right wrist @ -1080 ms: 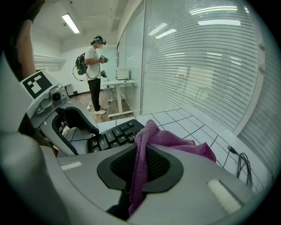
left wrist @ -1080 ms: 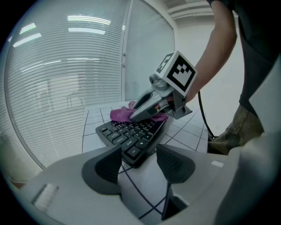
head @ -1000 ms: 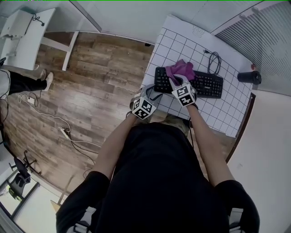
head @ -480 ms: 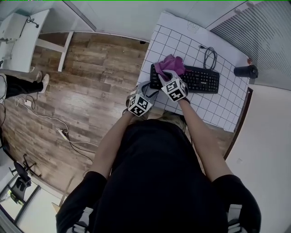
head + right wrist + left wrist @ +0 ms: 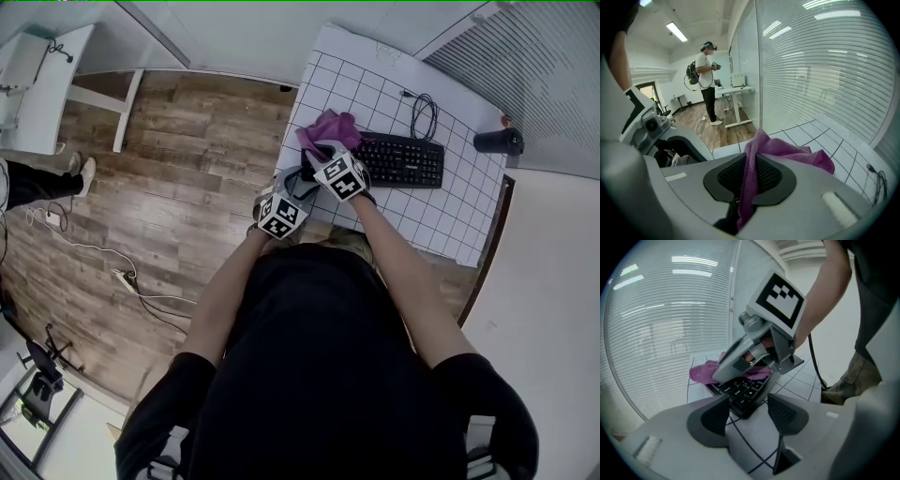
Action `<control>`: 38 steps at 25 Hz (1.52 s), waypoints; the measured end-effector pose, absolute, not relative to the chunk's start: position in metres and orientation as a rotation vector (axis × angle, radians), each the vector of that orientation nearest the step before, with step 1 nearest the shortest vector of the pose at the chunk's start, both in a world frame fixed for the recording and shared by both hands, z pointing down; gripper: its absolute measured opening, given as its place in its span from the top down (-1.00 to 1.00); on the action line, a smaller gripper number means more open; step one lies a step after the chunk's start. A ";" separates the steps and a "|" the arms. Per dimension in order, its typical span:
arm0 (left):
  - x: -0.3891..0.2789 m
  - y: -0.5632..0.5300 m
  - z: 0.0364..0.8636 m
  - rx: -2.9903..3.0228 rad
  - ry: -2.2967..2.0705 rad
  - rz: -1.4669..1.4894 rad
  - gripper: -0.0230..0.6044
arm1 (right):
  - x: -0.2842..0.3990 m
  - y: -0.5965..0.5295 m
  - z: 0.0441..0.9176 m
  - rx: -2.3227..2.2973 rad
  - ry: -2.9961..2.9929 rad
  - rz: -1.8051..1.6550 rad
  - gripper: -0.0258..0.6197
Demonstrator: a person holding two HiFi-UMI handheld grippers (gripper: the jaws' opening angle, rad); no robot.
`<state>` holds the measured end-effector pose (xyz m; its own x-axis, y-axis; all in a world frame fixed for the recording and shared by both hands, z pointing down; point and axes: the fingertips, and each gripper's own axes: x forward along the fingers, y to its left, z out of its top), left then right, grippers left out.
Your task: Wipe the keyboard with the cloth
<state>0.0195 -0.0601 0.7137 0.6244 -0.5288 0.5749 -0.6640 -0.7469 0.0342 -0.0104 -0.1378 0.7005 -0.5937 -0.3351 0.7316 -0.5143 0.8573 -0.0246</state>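
Right claw (image 5: 750, 177): clenched on the purple cloth (image 5: 330, 127), upper centre, over the keyboard (image 5: 405, 159) left end.
Left claw (image 5: 748, 412): released, empty, near the keyboard corner on the table (image 5: 441, 220).

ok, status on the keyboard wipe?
Right gripper shut on cloth, at keyboard left end. Left gripper open, empty, just off that end. Cable, cup clear of path.

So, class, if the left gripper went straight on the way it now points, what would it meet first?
Most likely the near end of the keyboard, which lies just ahead of the open left gripper, though depth is hard to judge here.
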 end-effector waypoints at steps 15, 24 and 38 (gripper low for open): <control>0.019 -0.061 0.712 2.605 -0.950 0.796 0.21 | 0.028 -0.157 0.628 0.783 -2.578 0.760 0.73; 0.021 -0.055 0.714 2.637 -0.899 0.801 0.21 | 0.139 -0.169 0.574 1.166 -2.630 0.742 0.73; 0.020 -0.055 0.714 2.650 -0.872 0.824 0.21 | 0.372 -0.164 0.541 1.664 -2.301 0.622 0.72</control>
<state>0.0204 -0.0551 0.7143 0.6645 -0.4736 0.5780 -0.6040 -0.7958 0.0424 0.3715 -0.1638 0.5407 -0.3262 -0.8443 0.4250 -0.9435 0.2633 -0.2011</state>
